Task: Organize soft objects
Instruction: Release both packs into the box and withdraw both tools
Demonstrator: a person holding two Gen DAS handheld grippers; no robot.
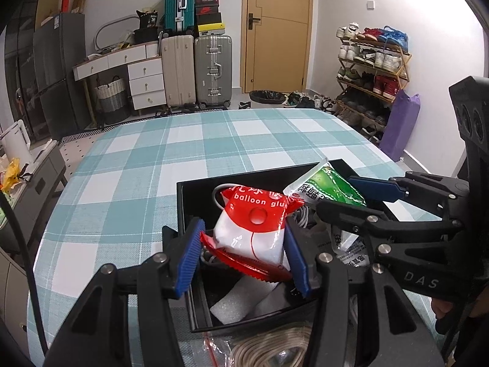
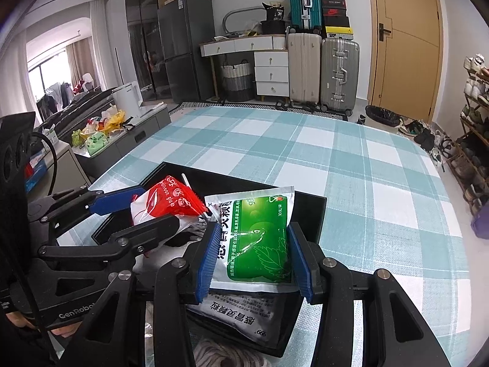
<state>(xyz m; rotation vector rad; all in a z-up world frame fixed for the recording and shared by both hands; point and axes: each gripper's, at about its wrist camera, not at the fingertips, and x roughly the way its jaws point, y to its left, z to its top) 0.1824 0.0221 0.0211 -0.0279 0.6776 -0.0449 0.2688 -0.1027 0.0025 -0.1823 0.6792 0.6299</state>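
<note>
A black open box (image 1: pixel 183 208) sits on the checked tablecloth; it also shows in the right wrist view (image 2: pixel 308 214). My left gripper (image 1: pixel 241 253) is shut on a red and white "balloon glue" pouch (image 1: pixel 253 229) and holds it over the box; the pouch also shows in the right wrist view (image 2: pixel 171 202). My right gripper (image 2: pixel 253 260) is shut on a green and white medicine sachet (image 2: pixel 259 235), also over the box; the sachet shows in the left wrist view (image 1: pixel 327 186). The two grippers are side by side.
In the box lie a white sachet (image 2: pixel 241 315), white foam (image 1: pixel 241 302) and a white cable (image 1: pixel 302 214). A coiled cord (image 1: pixel 275 345) lies at the near edge. The checked table (image 1: pixel 198 140) stretches ahead. Suitcases (image 1: pixel 195 70) and a shoe rack (image 1: pixel 373 67) stand beyond.
</note>
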